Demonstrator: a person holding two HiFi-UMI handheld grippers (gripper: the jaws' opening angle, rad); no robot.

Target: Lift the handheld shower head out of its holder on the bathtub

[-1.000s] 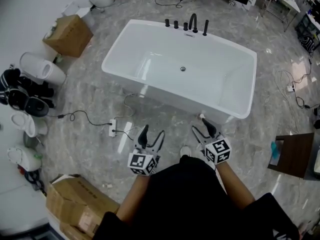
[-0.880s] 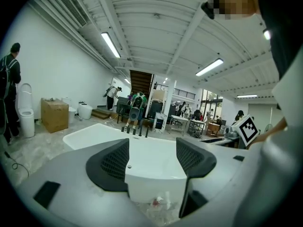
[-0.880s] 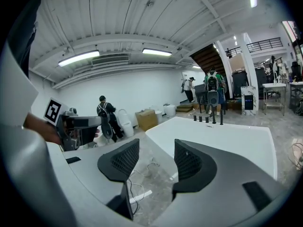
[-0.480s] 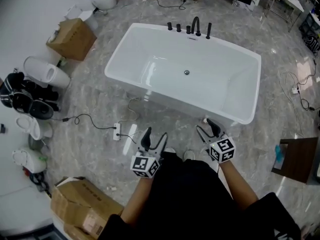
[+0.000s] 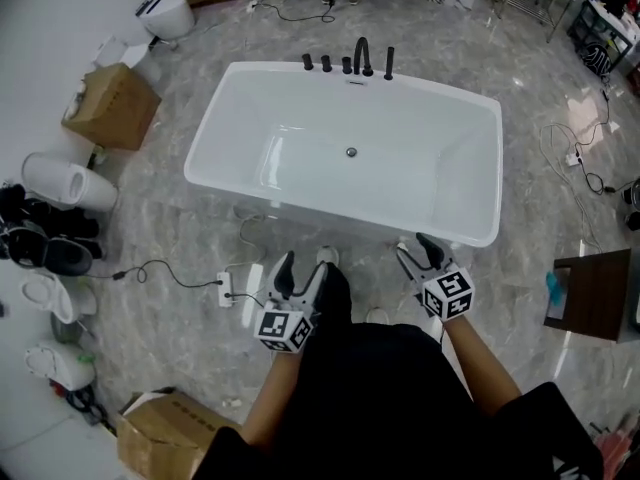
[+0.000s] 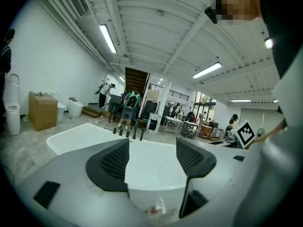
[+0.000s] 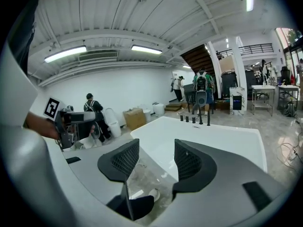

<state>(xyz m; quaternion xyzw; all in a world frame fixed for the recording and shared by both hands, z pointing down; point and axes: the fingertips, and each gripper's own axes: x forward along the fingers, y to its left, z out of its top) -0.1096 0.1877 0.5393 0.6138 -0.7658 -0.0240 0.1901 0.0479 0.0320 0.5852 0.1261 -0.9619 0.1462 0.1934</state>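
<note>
Two claws hang just in front of your body, over the grey marble floor point(image 5: 180, 223) and short of the tub point(image 5: 330, 216). Your left claw point(image 5: 302, 271) is spread, with nothing between its pads; its own view looks through the gap across the white tub. Your right claw point(image 5: 418, 252) is spread as well and holds nothing. It sits close to the tub's near right corner, and the head view does not show any contact. Its own view shows floor and the toe of your shoe point(image 5: 328, 257) below the pads. That shoe stands near the tub's near wall, between the two claws. Left of your left claw a white power strip point(image 5: 226, 288) lies on the floor, and a black cable point(image 5: 160, 266) trails away from it to the left. The tub lies crosswise ahead of you, with a small drain point(image 5: 351, 152) in the middle of its bottom. On its far rim stands a row of black fittings: three short knobs point(image 5: 326, 63) at the left, then a curved spout point(image 5: 361, 55). The shower head point(image 5: 389, 62) is the slim upright stick at the right end of that row, seated on the rim and well apart from both claws. Further off to the left a cardboard box point(image 5: 110, 106) sits on the floor, with a white toilet point(image 5: 165, 13) beyond it. Past the fittings, a person point(image 6: 129, 103) with a backpack stands on the far side of the tub.
</note>
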